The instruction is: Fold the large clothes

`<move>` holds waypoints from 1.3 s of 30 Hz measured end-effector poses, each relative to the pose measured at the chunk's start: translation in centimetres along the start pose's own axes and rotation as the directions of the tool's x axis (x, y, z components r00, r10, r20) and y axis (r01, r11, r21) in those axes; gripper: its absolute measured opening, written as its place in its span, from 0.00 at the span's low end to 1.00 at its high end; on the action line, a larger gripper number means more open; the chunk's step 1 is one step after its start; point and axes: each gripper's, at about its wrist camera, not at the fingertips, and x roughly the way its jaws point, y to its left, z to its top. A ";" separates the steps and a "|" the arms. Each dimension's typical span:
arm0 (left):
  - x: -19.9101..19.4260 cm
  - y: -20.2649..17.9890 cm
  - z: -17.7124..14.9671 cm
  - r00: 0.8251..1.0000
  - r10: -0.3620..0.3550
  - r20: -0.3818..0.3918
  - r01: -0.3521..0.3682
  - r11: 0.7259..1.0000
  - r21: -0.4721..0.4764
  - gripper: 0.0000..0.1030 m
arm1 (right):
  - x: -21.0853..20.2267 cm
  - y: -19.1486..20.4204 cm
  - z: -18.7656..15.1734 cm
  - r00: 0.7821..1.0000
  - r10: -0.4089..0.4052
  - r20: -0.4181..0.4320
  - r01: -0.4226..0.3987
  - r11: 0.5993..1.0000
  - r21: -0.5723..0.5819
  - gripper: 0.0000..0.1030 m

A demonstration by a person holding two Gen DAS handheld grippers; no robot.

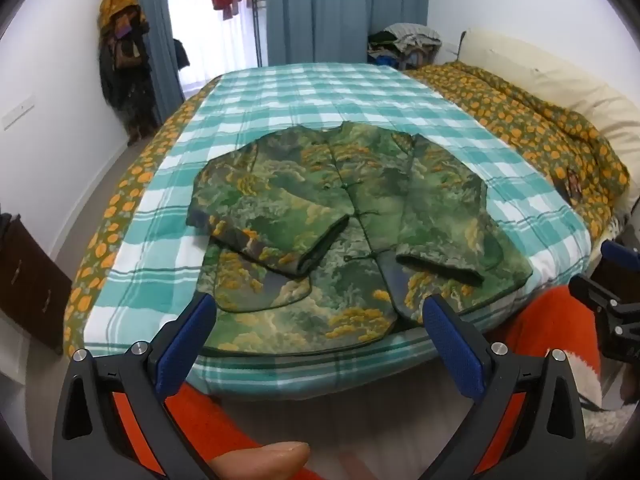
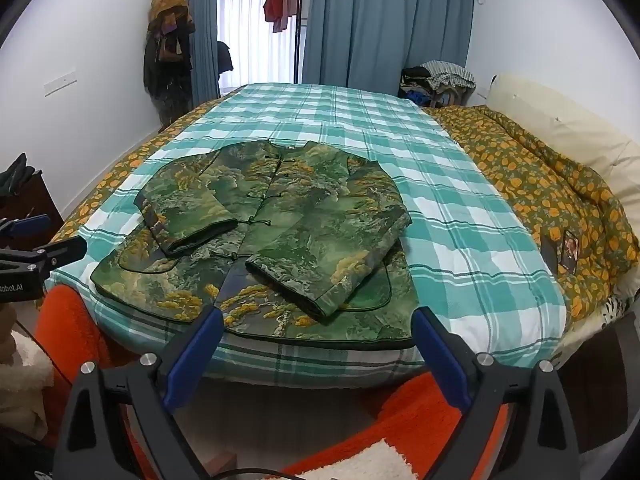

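The checked bedspread (image 2: 460, 216) is bare beyond and to the right of the jacket (image 2: 280, 240), giving open passage. A bunched orange-flowered quilt (image 2: 560, 200) blocks the right side. A dark cabinet (image 1: 28, 276) stands beside the bed's left edge.
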 end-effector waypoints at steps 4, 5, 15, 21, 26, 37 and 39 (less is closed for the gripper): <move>0.1 0.6 0.5 1.000 -0.003 -0.002 0.003 1.000 -0.003 0.99 | -0.1 -0.3 0.0 1.000 0.003 0.004 -0.003 1.000 -0.002 0.94; -0.3 0.3 0.4 1.000 0.001 0.007 -0.001 1.000 0.012 0.99 | -0.1 0.2 0.0 1.000 0.005 0.004 -0.005 1.000 0.002 0.94; -0.2 -0.6 -0.4 1.000 0.007 0.021 -0.008 1.000 0.024 0.99 | 0.1 0.9 -0.1 1.000 0.010 0.002 -0.010 1.000 0.001 0.94; 0.1 -0.9 -0.8 1.000 0.004 0.015 -0.004 1.000 0.024 1.00 | -0.2 0.4 -0.3 1.000 0.025 0.008 -0.025 1.000 0.004 0.94; -0.2 -0.8 -0.7 1.000 0.001 0.009 -0.001 1.000 0.022 1.00 | 0.2 0.5 -0.4 1.000 0.028 -0.001 -0.028 1.000 0.005 0.94; -0.1 -1.1 -0.6 1.000 -0.001 0.010 0.000 1.000 0.030 0.99 | 0.4 0.5 -0.5 1.000 0.030 -0.002 -0.029 1.000 0.007 0.94; 0.0 -0.9 -0.6 1.000 0.000 0.014 0.000 1.000 0.029 0.99 | 0.4 0.5 -0.5 1.000 0.030 -0.001 -0.030 1.000 0.007 0.94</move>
